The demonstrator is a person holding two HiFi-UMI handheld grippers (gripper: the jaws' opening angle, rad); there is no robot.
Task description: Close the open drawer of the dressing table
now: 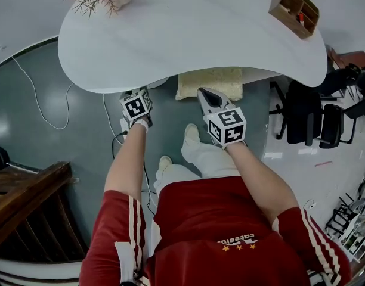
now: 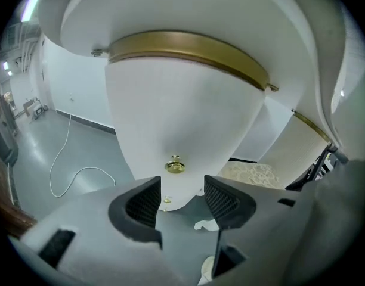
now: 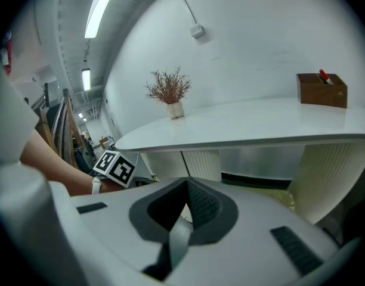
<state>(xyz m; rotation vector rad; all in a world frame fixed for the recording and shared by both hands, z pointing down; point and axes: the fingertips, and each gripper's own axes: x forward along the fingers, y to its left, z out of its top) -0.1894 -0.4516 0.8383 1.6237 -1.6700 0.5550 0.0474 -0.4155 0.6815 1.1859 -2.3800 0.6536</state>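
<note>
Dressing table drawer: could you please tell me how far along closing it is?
Seemingly done: the drawer does not jut past the tabletop in the head view. In hand: nothing; the left gripper stands open just short of its brass knob, the right gripper shut, empty. Left: backing away.

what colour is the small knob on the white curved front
Shiny gold: the knob shows best in the left gripper view.

A white, curved drawer front (image 2: 182, 118) with a small brass knob (image 2: 175, 166) is seen under the dressing table (image 1: 188, 34); it appears pushed in.
</note>
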